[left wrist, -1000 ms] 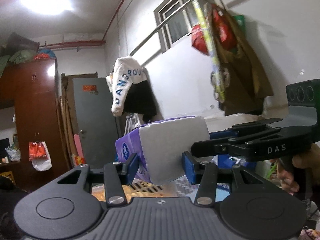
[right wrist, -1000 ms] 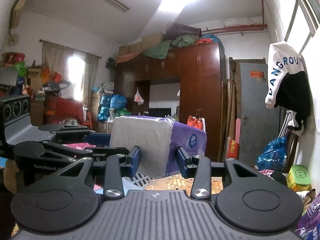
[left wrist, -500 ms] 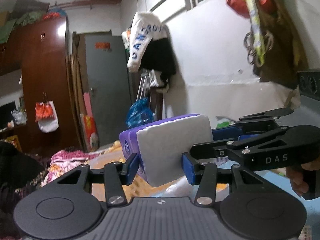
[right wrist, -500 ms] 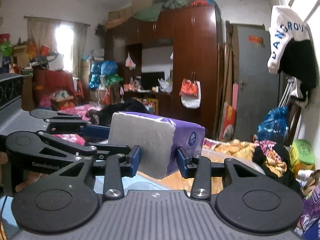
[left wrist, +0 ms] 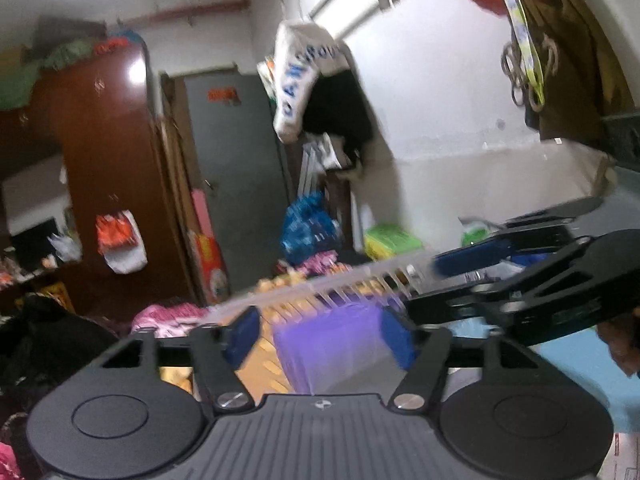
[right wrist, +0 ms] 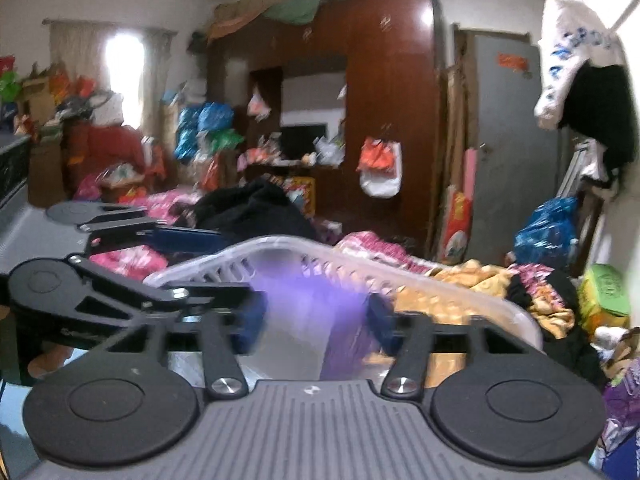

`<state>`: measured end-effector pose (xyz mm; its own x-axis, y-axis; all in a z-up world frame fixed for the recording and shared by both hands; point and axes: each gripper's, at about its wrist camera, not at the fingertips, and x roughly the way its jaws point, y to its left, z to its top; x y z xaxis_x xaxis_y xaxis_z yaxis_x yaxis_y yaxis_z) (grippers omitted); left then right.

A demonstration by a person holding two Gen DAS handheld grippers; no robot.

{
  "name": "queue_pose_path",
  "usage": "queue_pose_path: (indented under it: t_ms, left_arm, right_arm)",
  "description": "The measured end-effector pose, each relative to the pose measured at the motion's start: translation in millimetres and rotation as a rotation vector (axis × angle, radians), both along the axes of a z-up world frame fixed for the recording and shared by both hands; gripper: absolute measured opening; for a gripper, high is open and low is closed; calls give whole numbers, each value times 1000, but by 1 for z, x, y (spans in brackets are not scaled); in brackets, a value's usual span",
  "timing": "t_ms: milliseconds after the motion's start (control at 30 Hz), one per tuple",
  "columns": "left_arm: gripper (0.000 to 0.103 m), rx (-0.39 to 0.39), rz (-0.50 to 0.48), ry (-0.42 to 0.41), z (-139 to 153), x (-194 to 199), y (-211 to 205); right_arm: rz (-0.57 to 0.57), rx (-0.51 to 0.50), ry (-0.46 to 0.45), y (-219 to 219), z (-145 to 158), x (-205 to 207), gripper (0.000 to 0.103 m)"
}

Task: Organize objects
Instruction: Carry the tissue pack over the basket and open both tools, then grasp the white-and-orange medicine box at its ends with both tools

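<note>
While both of our grippers point at the same purple tissue pack (left wrist: 340,344), the nearest thing in each view is the pair of blue pads flanking that pack. Our left gripper (left wrist: 322,336) has its fingers spread wider than the pack: the left pad stands clearly apart from it, and blur keeps us from telling whether the right pad touches. Our right gripper (right wrist: 316,320) is likewise parted, its pads just beside the pack's sides; we cannot tell whether they press it. The pack is smeared into vertical streaks in both views, which we read as it dropping or being lowered fast, so we judge it is no longer firmly held by either tool. Working from opposite sides makes sense for a soft, bulky pack that one narrow grip would pinch and tilt. Just beyond the fingers runs the slotted rim of a pale plastic basket (right wrist: 280,256), and the pack sits at or just inside that rim, so the basket looks like its intended home. Whether it has landed on the bottom is hidden. Behind the basket lie yellow and pink bedding (right wrist: 472,276) and a dark heap of clothing (right wrist: 256,212). Farther off stand the brown wardrobe (right wrist: 384,80) and grey door (left wrist: 236,152), with a white garment (left wrist: 300,80) hanging on the wall.
</note>
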<state>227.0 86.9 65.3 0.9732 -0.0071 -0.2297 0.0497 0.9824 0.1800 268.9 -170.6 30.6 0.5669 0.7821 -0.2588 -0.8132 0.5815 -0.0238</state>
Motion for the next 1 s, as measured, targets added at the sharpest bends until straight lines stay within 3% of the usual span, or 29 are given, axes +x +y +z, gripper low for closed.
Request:
queue_pose_path:
  t_ms: [33, 67, 200, 333, 467, 600, 833, 1000]
  left_arm:
    - [81, -18, -12, -24, 3, -7, 2]
    - [85, -42, -32, -38, 4, -16, 4]
    - [86, -125, -59, -58, 1, -59, 7]
    - [88, -105, -43, -78, -39, -118, -14]
    - [88, -74, -44, -26, -90, -156, -45]
    - [88, -148, -115, 21, -116, -180, -62]
    - [88, -116, -195, 46, -133, -193, -91]
    - [88, -131, -226, 69, -139, -187, -102]
  right_arm:
    - [-15, 27, -19, -14, 2, -7, 100]
    - [-36, 55, -29, -27, 3, -10, 103]
    - [-60, 94, 80, -82, -10, -29, 103]
    - [-84, 89, 138, -136, -50, -56, 103]
    - [-39, 87, 194, -168, -83, -81, 103]
    - [39, 87, 164, -175, -95, -88, 103]
    - [134, 108, 147, -168, -98, -73, 103]
    - [179, 70, 119, -166, -113, -91, 103]
